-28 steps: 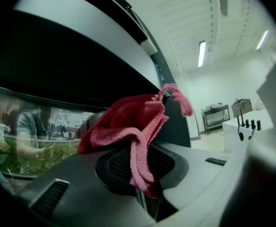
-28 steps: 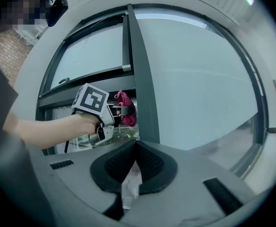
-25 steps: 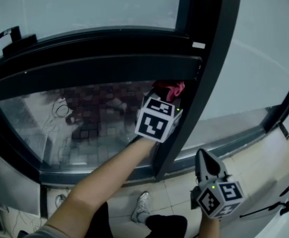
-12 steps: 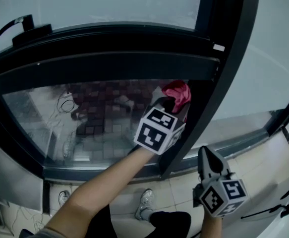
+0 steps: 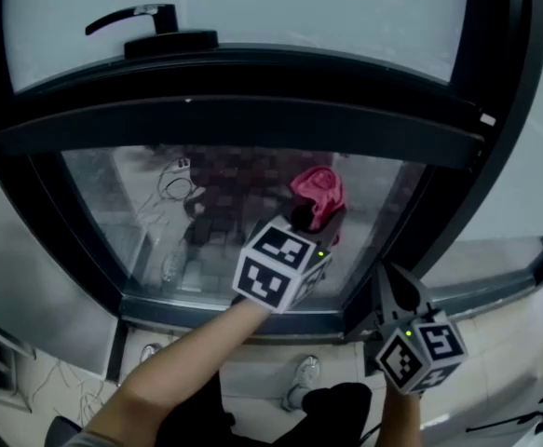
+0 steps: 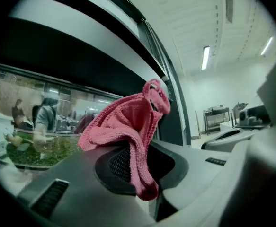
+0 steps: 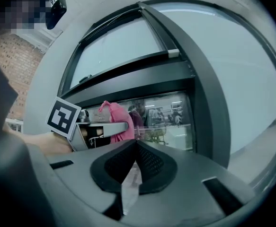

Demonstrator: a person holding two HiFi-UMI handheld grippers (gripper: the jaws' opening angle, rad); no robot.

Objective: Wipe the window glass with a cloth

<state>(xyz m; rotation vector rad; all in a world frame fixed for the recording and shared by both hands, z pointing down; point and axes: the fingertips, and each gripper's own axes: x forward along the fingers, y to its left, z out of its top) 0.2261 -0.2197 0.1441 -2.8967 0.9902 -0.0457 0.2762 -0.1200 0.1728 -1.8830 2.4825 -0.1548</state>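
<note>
The pink cloth (image 5: 318, 192) sits bunched against the right part of the lower pane of window glass (image 5: 159, 203), near the pane's right edge and about halfway up it. It is not clear whether the cloth actually presses on the pane. The left gripper (image 5: 310, 216) holds it. In the left gripper view the fingers (image 6: 71, 183) are clamped on a fold of the cloth (image 6: 128, 122), which rises from between them into a loose lump and hangs a short tail back over the gap. The person's bare forearm (image 5: 178, 371) reaches up to the pane from below it, with the gripper's marker cube in front of the pane's lower edge.

The right gripper (image 5: 386, 274) hangs below the pane's lower right corner, apart from the glass and pointing up toward it. In the right gripper view its fingers (image 7: 156, 167) are together at the tips with nothing between them, and beyond them the cloth (image 7: 116, 117) and the left gripper show in front of the pane.

A broad dark frame bar (image 5: 252, 110) runs along the top of the pane, and a dark upright post (image 5: 476, 156) bounds it on the right. A black handle (image 5: 136, 17) sits above the pane, on the frame over the bar. Below the pane lies pale tiled floor (image 5: 252, 380) with a light shoe (image 5: 299, 372) on it.
</note>
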